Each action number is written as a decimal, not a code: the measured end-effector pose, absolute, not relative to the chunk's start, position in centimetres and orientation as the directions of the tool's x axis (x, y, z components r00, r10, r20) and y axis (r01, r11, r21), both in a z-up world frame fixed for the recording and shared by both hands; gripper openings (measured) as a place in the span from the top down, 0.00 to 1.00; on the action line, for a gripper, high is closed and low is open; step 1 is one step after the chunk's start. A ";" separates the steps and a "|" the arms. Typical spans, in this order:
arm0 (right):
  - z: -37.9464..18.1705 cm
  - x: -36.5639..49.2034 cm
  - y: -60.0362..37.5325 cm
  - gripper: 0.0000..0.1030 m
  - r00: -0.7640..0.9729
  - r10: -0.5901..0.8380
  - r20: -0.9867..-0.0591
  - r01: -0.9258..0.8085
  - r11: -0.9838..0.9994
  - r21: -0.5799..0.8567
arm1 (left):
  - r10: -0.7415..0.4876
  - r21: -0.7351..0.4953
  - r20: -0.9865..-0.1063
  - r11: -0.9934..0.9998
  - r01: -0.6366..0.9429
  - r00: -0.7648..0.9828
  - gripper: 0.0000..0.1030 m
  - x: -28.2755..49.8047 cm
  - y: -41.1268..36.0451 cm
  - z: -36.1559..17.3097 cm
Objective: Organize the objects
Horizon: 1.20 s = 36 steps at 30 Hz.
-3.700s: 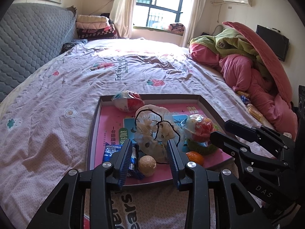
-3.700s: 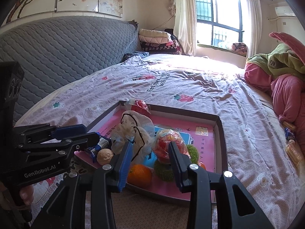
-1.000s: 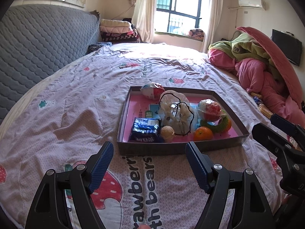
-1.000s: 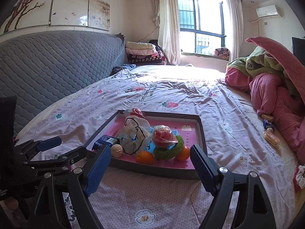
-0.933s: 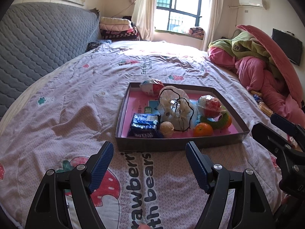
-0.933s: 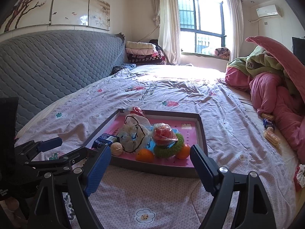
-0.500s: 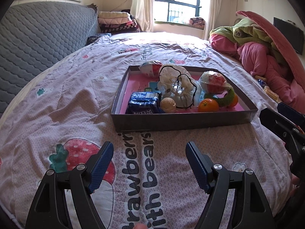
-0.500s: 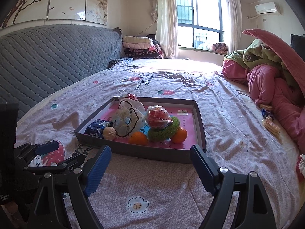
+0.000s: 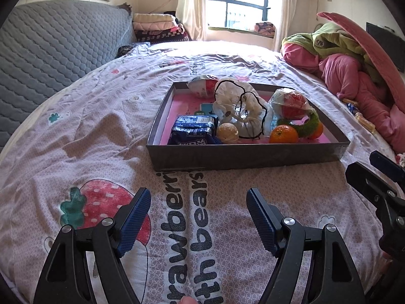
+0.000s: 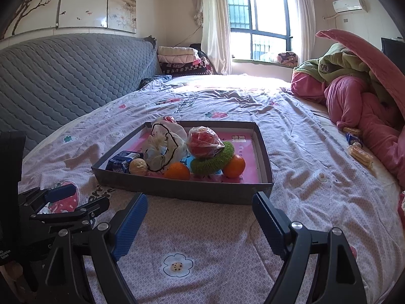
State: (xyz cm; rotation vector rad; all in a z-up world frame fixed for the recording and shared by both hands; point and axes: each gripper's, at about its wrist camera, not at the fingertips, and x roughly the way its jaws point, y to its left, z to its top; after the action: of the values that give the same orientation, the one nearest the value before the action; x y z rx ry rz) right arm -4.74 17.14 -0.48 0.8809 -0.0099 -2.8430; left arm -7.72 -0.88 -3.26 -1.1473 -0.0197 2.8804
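Note:
A dark shallow tray [image 9: 243, 155] with a pink floor sits on the bed and also shows in the right wrist view [image 10: 182, 190]. It holds a blue snack pack [image 9: 193, 130], a pale round fruit [image 9: 227, 133], a white plastic bag [image 9: 240, 112], oranges [image 9: 283, 134], a green knitted ring [image 10: 212, 162] and a wrapped red item [image 10: 205, 143]. My left gripper [image 9: 198, 215] is open and empty, low over the sheet in front of the tray. My right gripper [image 10: 200, 217] is open and empty, just short of the tray's near wall.
A grey quilted headboard [image 10: 63, 76] runs along the left. A pile of pink and green bedding [image 10: 359, 96] lies at the right, with small snack packets [image 10: 359, 152] beside it. Folded blankets [image 10: 179, 60] are stacked at the far end under the window.
Both grippers have pulled back from the tray, opened wide and dropped lower towards the sheet. The tray's contents have not moved.

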 end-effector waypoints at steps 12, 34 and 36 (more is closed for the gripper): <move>-3.1 -4.5 17.6 0.18 -0.794 -0.123 -0.596 0.111 -0.992 0.056 | 0.055 -0.051 -0.702 -0.998 -0.027 -0.710 0.23 -8.0 -0.9 -4.2; -4.8 -4.8 18.3 0.18 -0.775 -0.104 -0.623 0.084 -0.995 0.062 | 0.051 -0.038 -0.711 -0.999 -0.034 -0.701 0.23 -7.6 -0.1 -5.4; -4.8 -4.8 18.3 0.18 -0.776 -0.102 -0.622 0.083 -0.995 0.060 | 0.051 -0.038 -0.711 -0.999 -0.034 -0.701 0.23 -7.6 0.0 -5.5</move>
State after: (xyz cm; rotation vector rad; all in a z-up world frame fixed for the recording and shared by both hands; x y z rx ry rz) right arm -4.78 18.26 -4.84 1.0084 -0.0451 -2.8711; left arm -7.58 0.00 -5.45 -1.1942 -0.0338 2.8555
